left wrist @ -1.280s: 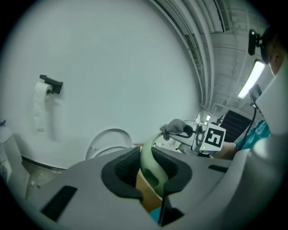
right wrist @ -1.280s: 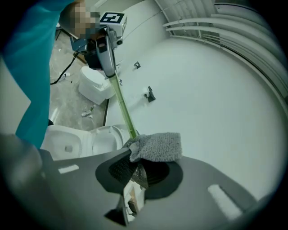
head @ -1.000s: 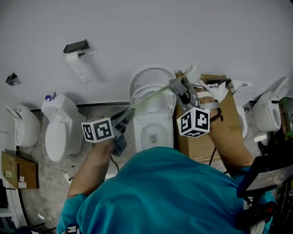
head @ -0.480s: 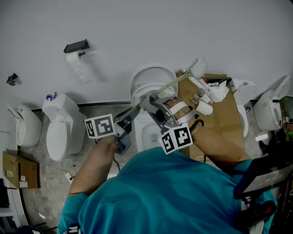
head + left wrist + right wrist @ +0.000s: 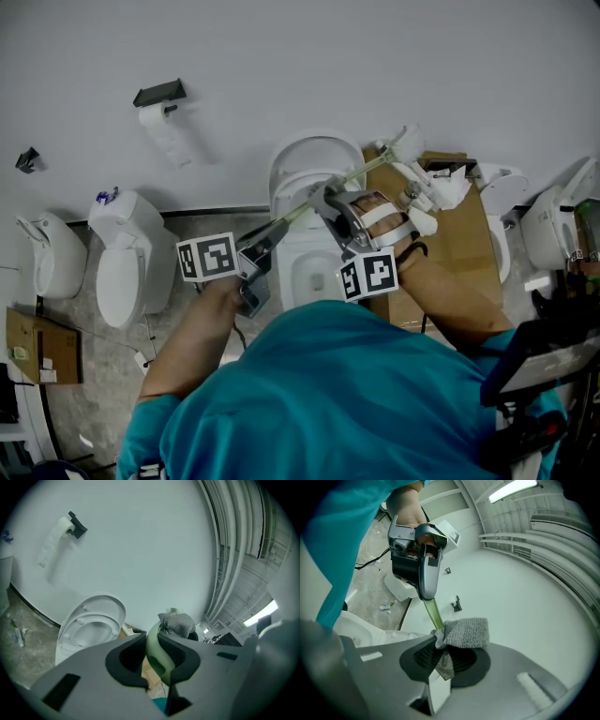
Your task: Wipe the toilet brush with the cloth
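Observation:
The toilet brush has a pale green handle [image 5: 298,210] that slants up to the right, ending in a white head [image 5: 406,142]. My left gripper [image 5: 270,236] is shut on the lower end of the handle [image 5: 157,651]. My right gripper [image 5: 322,196] is shut on a grey cloth [image 5: 464,632], and the cloth is wrapped round the handle [image 5: 433,613] a short way above the left gripper [image 5: 417,569]. In the left gripper view the cloth [image 5: 177,623] sits bunched on the handle just beyond the jaws.
A white toilet [image 5: 309,173] with its lid raised stands under the brush against the wall. A cardboard box [image 5: 459,239] is to its right. More toilets stand at the left [image 5: 122,267] and right [image 5: 553,225]. A paper roll holder [image 5: 159,94] is on the wall.
My right gripper has slid the cloth down the handle from near the brush head toward the left gripper, uncovering the head. The left gripper has barely moved.

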A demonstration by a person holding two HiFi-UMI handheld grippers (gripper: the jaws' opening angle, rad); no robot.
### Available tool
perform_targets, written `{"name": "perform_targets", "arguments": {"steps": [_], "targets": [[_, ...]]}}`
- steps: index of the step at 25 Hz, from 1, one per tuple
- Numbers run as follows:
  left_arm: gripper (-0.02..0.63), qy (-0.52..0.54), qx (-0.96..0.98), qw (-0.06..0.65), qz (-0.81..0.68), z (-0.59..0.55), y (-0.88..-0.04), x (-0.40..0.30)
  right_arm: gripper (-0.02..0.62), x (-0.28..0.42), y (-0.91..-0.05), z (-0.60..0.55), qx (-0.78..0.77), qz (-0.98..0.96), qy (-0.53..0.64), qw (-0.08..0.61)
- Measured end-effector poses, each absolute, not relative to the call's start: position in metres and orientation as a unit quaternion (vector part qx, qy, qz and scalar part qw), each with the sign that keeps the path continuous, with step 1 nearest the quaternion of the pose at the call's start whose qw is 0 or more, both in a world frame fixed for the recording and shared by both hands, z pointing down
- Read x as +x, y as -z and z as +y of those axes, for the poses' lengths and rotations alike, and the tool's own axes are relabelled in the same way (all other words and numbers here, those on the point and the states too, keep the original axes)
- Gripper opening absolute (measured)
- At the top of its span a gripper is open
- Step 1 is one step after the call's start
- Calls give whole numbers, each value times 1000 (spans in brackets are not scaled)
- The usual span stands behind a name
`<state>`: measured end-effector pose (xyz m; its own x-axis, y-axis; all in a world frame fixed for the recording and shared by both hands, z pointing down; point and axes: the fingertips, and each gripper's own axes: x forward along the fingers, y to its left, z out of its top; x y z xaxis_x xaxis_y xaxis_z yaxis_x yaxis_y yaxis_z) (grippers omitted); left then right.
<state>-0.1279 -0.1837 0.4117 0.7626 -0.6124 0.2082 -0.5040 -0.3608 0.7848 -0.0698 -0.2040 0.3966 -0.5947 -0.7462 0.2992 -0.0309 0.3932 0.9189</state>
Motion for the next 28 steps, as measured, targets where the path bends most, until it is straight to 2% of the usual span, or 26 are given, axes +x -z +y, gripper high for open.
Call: {"name": "perform_targets", "arguments": {"steps": [10,14,16,20,23,28], "targets": [[69,45,818,453,-351,-196,-423,-133,40,-7,-393,-262,329,-718,469,395],[69,21,828,417,-375,-196,-423,-141,40,13,-391,-274,350,-705,454,419],[69,-15,840,358,-408,-200,-419,-151,40,21,-399,-279,353,-708,427,438],[69,-114,862,175,-462,-206,-399,-163,40,20,-410,-274,343,-747,367,436],[69,-176,863,56,-470,-207,-387,-163,40,4,-397,-259,321,-823,283,372],[69,-249,858,-92,-440,-201,-379,-147,40,-25,-365,-238,260,-917,150,264]]}}
